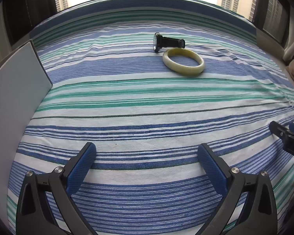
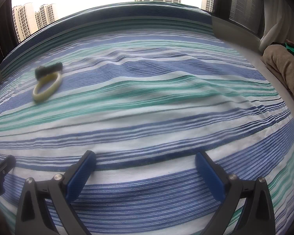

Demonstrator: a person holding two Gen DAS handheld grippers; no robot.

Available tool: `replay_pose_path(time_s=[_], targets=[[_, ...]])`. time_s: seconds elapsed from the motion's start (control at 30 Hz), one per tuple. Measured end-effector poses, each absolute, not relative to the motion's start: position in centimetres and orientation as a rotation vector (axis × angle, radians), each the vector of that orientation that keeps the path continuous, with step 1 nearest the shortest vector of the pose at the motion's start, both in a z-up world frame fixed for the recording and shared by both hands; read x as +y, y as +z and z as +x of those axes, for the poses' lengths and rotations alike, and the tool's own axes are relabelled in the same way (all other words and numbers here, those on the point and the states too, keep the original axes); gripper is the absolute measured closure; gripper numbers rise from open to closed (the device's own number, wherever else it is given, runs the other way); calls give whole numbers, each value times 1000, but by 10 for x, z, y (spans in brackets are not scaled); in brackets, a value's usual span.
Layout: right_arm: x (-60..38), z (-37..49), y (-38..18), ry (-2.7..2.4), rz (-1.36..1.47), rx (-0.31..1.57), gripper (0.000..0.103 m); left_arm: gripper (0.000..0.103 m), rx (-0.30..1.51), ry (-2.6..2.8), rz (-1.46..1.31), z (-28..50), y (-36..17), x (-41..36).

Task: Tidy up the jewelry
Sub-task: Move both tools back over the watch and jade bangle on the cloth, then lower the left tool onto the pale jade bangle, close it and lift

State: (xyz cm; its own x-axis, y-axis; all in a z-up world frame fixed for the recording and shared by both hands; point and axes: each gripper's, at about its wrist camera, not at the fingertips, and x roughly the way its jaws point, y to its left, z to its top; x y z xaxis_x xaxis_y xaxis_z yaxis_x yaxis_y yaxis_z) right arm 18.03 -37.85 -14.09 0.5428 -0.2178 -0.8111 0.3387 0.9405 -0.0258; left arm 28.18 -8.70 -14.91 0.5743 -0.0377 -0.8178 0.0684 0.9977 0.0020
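Pale jade-coloured bangle (image 1: 183, 61) lies flat on a blue, green and white striped cloth (image 1: 147, 105), just in front of a black wristwatch (image 1: 167, 42) resting on its side. Well short of both, the left gripper (image 1: 147, 152) and right gripper (image 2: 145, 159) hover with jaws spread wide, holding nothing. A white panel (image 1: 15, 90) stands at the cloth's left edge.

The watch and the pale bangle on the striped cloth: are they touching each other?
Cannot tell. In the left wrist view the watch lies just behind the bangle, their outlines meeting with no clear gap; the right wrist view is too blurred to settle it.
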Motion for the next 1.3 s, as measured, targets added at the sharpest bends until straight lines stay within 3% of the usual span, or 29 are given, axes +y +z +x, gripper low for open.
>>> replay_pose_path(time_s=[0.9, 1.1, 1.3], targets=[[-378, 178, -140, -335, 142, 940, 0, 1, 1022, -120, 43, 275, -145, -81], [-377, 180, -138, -331, 140, 941, 0, 1, 1096, -198, -122, 280, -100, -58], [-377, 179, -137, -332, 141, 940, 0, 1, 1118, -152, -122, 363, -66, -73]])
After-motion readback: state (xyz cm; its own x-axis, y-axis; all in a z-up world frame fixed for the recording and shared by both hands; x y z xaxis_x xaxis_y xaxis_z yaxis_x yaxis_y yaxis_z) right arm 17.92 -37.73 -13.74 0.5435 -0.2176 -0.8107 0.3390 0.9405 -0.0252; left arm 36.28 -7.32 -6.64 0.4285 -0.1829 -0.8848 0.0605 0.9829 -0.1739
